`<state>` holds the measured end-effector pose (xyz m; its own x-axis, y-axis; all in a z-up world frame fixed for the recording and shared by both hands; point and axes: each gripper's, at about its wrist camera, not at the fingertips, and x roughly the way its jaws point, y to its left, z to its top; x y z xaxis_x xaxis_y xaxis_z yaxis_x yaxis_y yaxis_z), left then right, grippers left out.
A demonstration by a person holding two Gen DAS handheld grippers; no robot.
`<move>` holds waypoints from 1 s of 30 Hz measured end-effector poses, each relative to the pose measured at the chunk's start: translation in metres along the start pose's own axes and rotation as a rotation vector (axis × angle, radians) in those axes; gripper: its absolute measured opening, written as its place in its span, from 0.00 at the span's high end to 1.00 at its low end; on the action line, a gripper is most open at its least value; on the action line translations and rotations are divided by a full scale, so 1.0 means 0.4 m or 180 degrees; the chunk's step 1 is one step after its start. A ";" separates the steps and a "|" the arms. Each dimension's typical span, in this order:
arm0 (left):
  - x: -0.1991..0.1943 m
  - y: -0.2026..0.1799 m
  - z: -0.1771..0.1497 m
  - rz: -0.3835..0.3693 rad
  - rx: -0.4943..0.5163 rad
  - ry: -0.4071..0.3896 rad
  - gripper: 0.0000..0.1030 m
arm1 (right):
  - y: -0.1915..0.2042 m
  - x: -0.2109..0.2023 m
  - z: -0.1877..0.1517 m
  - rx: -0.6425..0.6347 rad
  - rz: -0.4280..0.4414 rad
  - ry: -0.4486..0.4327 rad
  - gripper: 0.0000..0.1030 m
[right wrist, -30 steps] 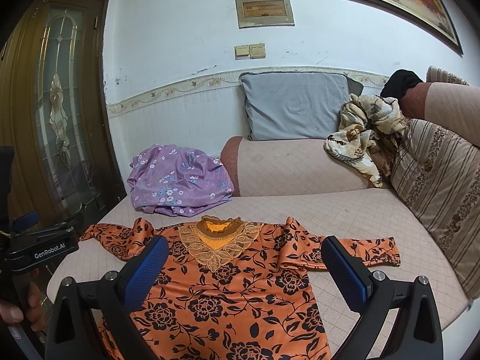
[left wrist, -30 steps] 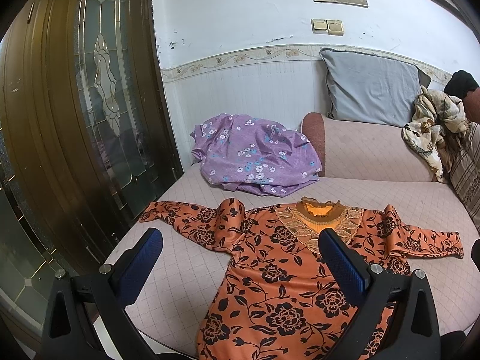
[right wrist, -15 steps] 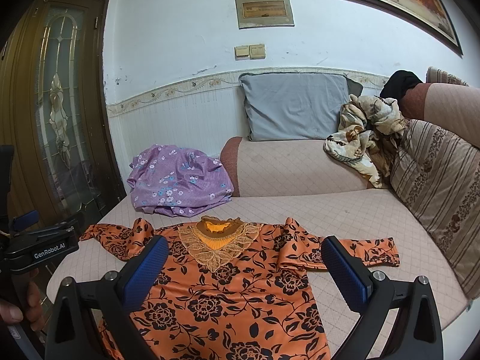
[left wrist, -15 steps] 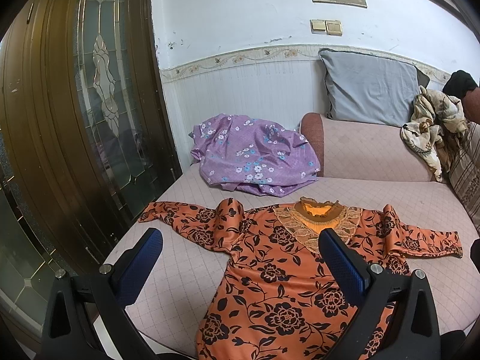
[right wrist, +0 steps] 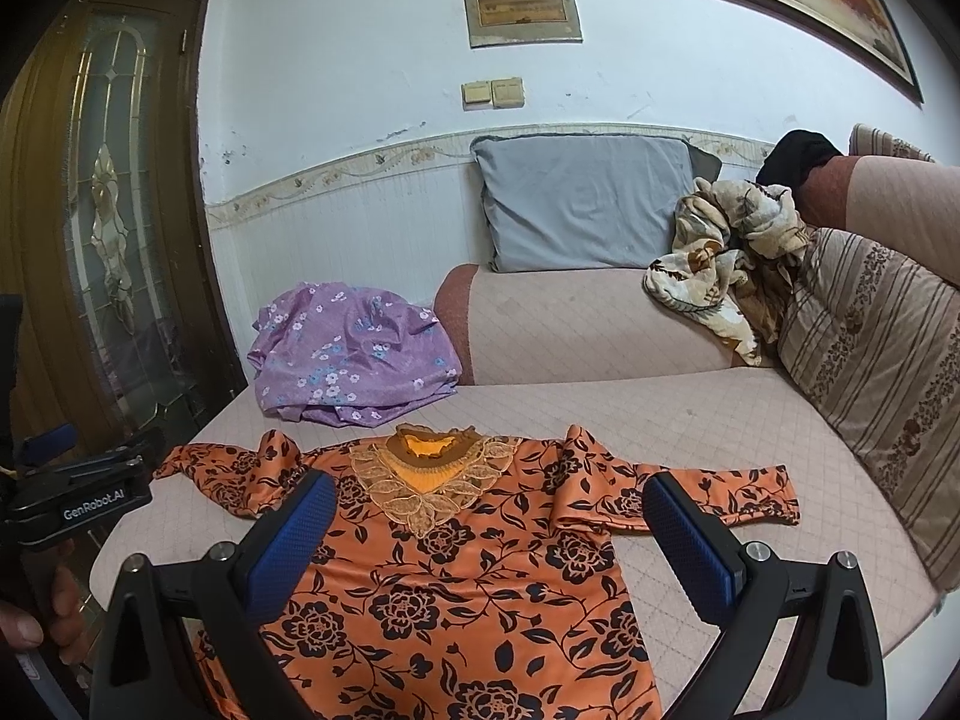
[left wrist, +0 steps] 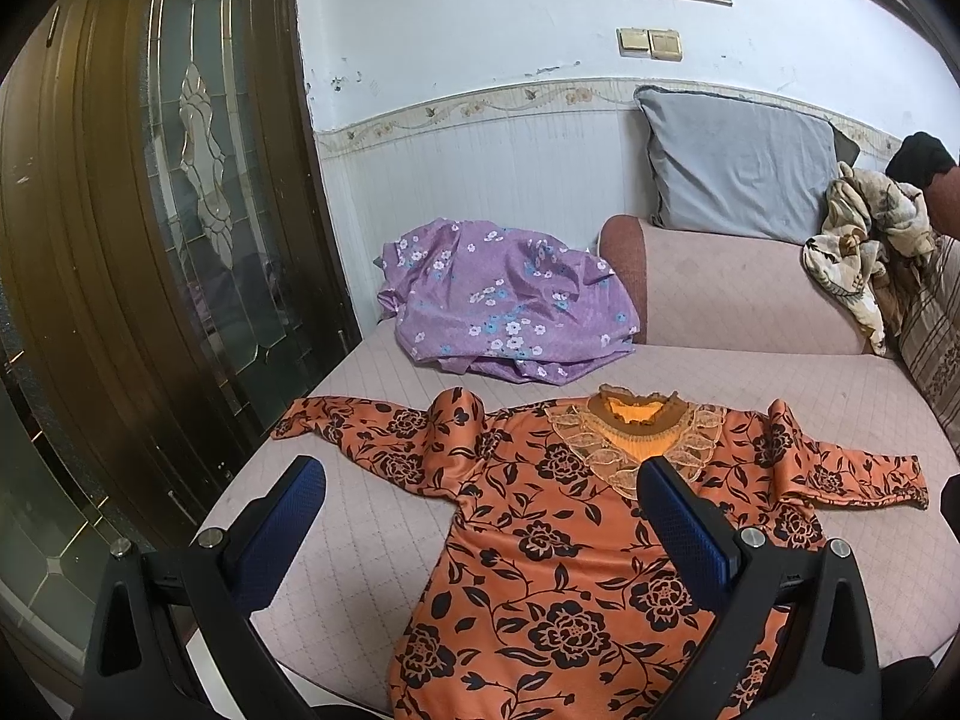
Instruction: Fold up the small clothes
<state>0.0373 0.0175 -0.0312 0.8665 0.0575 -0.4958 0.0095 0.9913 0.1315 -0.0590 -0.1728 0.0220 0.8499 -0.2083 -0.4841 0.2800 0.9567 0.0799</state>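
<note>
1. Left gripper (left wrist: 480,516), black frame with blue-padded fingers (left wrist: 282,516): fingers spread wide, holding nothing, poised above the near left part of the garment. Judged a ready stance before any grasp.

2. Right gripper (right wrist: 486,522), same make, blue-padded fingers (right wrist: 690,534): likewise spread wide and empty, over the garment's body. The left tool and the hand (right wrist: 42,606) carrying it show at the left edge of the right wrist view.

3. Orange long-sleeved blouse with black rose print and lace collar (left wrist: 564,546): lies front up on the pink quilted sofa seat (left wrist: 360,510), collar away from the grippers, hem toward them, both sleeves stretched outward. Laid flat, probably so sleeves can be turned inward first. Each shoulder bunches into a raised ridge, likely needing smoothing. Not yet folded.

4. Purple floral-print cloth, crumpled (left wrist: 510,312): heaped at the seat's far left, against the sofa's backrest bolster, apart from the blouse. Possibly awaiting its turn; cannot tell.

5. Beige patterned cloth, bunched (right wrist: 720,252): dumped atop the bolster at the right, touching a striped brown cushion (right wrist: 870,348).

6. Grey square pillow (right wrist: 588,198): propped upright against the white wall, behind the bolster.
</note>
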 end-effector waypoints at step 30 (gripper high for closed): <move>0.684 -0.280 -0.287 -0.0678 0.0273 0.1480 0.00 | -0.958 0.634 -0.322 0.3873 -0.0170 0.0903 0.70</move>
<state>0.2160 -0.0643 -0.2801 0.5277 -0.0785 -0.8458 0.2194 0.9745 0.0464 -0.0083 -0.5659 -0.2435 0.7410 -0.0452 -0.6700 0.6703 0.1084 0.7341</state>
